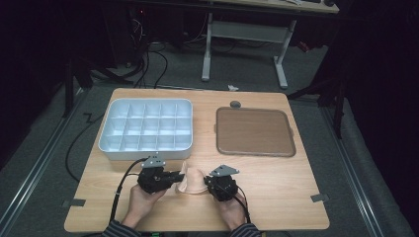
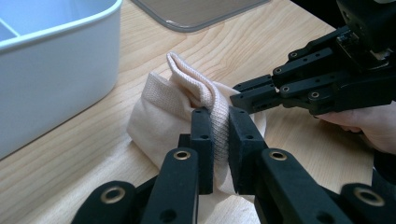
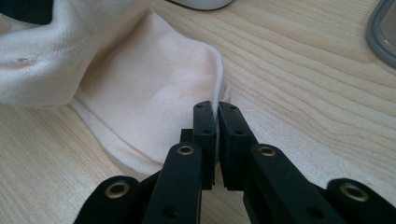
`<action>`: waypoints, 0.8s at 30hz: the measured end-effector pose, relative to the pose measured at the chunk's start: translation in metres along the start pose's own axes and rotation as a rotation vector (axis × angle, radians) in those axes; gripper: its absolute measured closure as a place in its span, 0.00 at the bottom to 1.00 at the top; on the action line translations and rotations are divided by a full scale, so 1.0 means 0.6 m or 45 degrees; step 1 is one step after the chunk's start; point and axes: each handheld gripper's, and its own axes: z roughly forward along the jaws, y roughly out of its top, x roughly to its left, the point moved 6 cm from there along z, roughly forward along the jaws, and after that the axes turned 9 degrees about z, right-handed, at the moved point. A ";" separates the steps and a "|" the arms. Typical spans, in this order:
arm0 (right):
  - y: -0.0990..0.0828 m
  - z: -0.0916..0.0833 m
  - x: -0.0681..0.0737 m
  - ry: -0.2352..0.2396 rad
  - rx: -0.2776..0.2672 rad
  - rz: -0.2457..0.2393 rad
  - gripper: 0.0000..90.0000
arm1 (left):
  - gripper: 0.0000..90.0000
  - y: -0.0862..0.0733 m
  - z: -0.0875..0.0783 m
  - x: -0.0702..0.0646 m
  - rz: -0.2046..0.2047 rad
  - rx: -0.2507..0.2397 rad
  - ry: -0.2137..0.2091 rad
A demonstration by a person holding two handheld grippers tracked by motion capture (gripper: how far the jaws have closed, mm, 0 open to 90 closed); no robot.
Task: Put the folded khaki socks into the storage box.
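A pale peach sock (image 1: 193,180) lies on the wooden table (image 1: 276,187) near its front edge, between my two grippers. My left gripper (image 1: 179,176) is shut on the sock's ribbed fold (image 2: 219,126), which bulges up between its black jaws. From the other side, my right gripper (image 1: 207,180) is shut on a thin edge of the sock (image 3: 216,105). In the left gripper view the right gripper (image 2: 240,99) reaches in from the right with its tips at the cloth. The sock (image 3: 140,102) spreads out flat to the left in the right gripper view.
A white compartment box (image 1: 146,129) stands at the back left, close behind the left gripper. At the back right lies a brown tray (image 1: 254,132) with a grey rim. A person's hands (image 1: 143,200) hold both grippers at the front edge. Bare wood lies to the right.
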 end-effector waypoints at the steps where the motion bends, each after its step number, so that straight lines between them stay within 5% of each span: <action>1: 0.000 0.000 0.000 0.002 0.001 -0.006 0.96 | 0.91 0.001 0.002 -0.001 0.004 0.007 -0.002; 24: 0.000 0.004 -0.002 0.000 0.005 -0.030 0.96 | 0.90 0.004 0.052 -0.010 0.032 0.083 0.008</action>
